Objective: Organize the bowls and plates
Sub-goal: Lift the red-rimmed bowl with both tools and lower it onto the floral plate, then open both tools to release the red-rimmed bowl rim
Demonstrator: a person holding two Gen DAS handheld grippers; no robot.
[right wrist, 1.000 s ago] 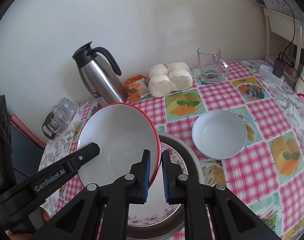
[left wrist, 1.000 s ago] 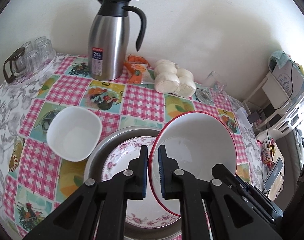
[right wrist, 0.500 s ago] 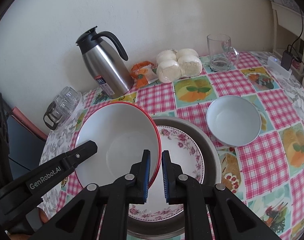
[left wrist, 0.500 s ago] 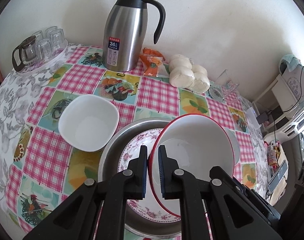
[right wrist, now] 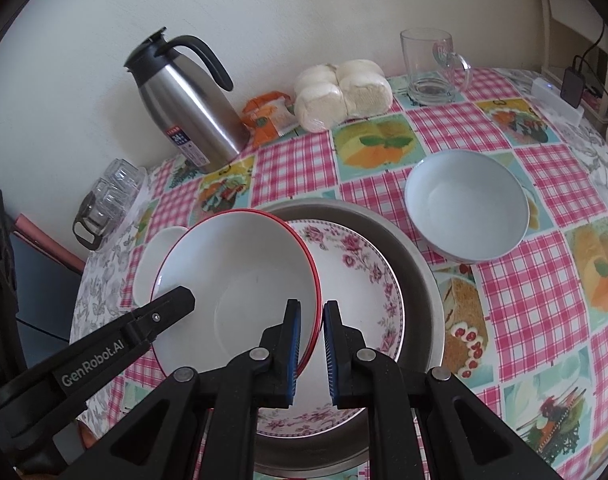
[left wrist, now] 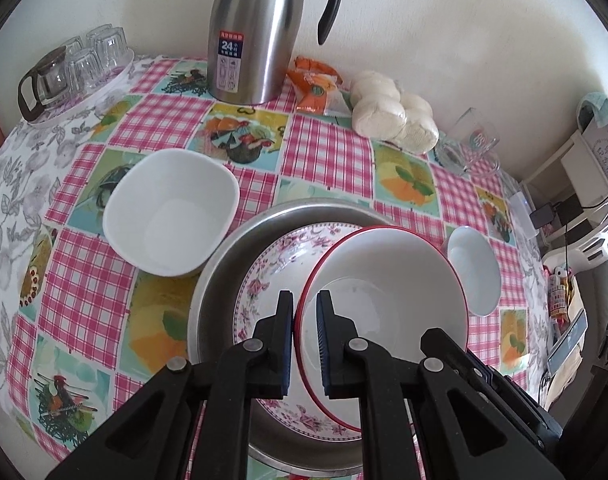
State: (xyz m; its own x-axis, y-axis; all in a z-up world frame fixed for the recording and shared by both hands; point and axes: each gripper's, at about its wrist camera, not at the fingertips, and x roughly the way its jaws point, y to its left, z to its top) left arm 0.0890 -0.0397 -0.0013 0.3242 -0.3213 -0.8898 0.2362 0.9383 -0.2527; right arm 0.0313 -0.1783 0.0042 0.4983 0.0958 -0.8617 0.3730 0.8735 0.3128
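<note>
A white bowl with a red rim (left wrist: 388, 280) (right wrist: 239, 276) hangs just over a floral plate (left wrist: 271, 276) (right wrist: 364, 276) that lies in a wide metal pan (left wrist: 227, 248) (right wrist: 420, 280). My left gripper (left wrist: 306, 308) is shut on the bowl's left rim. My right gripper (right wrist: 312, 316) is shut on its right rim. The left gripper's finger (right wrist: 167, 308) shows at the bowl's far edge in the right wrist view. A square white bowl (left wrist: 171, 212) sits left of the pan. A round pale bowl (right wrist: 466, 204) (left wrist: 474, 270) sits right of it.
At the back of the checked tablecloth stand a steel thermos jug (left wrist: 255, 28), an orange packet (left wrist: 316, 90), wrapped buns (left wrist: 392, 110) and a glass mug (right wrist: 432, 66). A tray of upturned glasses (left wrist: 75, 68) sits at the far left. A shelf with cables (left wrist: 584, 184) stands right of the table.
Both grippers have sunk with the red-rimmed bowl toward the floral plate and tipped further down. The table now looks closer in both views.
</note>
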